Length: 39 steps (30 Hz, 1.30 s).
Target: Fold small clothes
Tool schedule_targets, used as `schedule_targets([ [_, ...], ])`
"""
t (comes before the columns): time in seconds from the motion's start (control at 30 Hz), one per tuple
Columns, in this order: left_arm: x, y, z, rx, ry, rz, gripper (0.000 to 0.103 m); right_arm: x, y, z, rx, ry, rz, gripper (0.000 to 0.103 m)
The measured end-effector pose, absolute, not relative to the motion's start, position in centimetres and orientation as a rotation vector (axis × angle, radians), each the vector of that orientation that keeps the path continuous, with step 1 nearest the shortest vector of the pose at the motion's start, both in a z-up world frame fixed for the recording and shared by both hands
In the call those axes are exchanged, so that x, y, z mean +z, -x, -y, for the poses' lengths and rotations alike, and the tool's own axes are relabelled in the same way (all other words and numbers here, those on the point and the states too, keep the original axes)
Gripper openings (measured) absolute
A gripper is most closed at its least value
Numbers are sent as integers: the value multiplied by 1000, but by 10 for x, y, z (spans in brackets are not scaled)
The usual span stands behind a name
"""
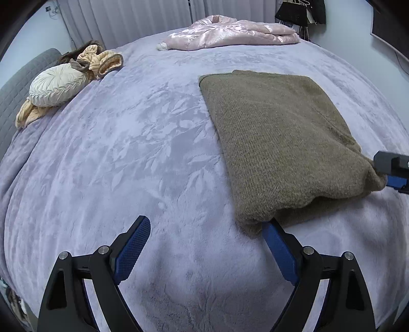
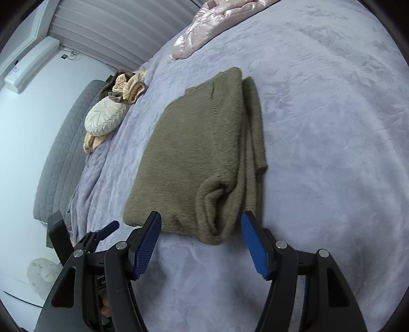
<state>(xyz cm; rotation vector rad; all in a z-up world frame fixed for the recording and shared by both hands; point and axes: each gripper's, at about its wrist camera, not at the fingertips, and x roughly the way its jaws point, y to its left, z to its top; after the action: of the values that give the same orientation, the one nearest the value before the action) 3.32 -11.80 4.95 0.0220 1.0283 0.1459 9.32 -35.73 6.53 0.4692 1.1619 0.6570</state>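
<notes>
A folded olive-brown knit sweater (image 1: 278, 143) lies on the lilac blanket (image 1: 127, 158); it also shows in the right wrist view (image 2: 199, 158). My left gripper (image 1: 207, 227) is open at the sweater's near left corner, its right finger tip just under the fabric edge. My right gripper (image 2: 202, 219) is open, its fingers either side of the sweater's near folded edge. The right gripper shows at the right edge of the left wrist view (image 1: 393, 171), touching the sweater's corner. The left gripper shows in the right wrist view (image 2: 102, 232).
A shiny pink jacket (image 1: 230, 33) lies at the far end of the bed. A round cream cushion (image 1: 56, 86) and peach clothes (image 1: 102, 60) sit at the left by the grey headboard (image 1: 15, 89). Dark clothes hang at the far right (image 1: 301, 11).
</notes>
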Motion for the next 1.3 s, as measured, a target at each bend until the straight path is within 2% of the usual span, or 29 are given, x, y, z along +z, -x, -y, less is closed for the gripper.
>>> schedule_targets([
  [0.07,48,-38,114,145,-2,-1028,90,64,-94,347,638,-458,-1165,69],
  [0.13,50,-39,112,135,24,-1025,90,56,-97,336,627,-452,-1207,51],
  [0.2,56,-33,111,135,42,-1011,90,51,-98,330,606,-423,-1237,20],
  [0.3,59,-28,110,130,51,-990,90,62,-97,336,593,-417,-1193,12],
  [0.4,54,-27,112,85,69,-1014,90,84,-91,343,604,-383,-1099,11],
  [0.57,72,-22,140,43,-41,-938,90,82,-92,341,587,-352,-1095,11],
  [0.73,58,-46,127,153,-18,-1000,90,111,-86,339,622,-347,-1012,11],
  [0.83,39,-47,110,152,50,-1064,95,121,-83,341,619,-324,-985,10],
  [0.97,14,-45,100,115,133,-1149,95,92,-88,346,565,-305,-1045,8],
  [1.1,13,-35,99,103,109,-1163,95,45,-94,348,497,-299,-1132,7],
  [1.3,69,-10,93,-14,186,-1040,95,57,-87,354,530,-322,-1116,11],
])
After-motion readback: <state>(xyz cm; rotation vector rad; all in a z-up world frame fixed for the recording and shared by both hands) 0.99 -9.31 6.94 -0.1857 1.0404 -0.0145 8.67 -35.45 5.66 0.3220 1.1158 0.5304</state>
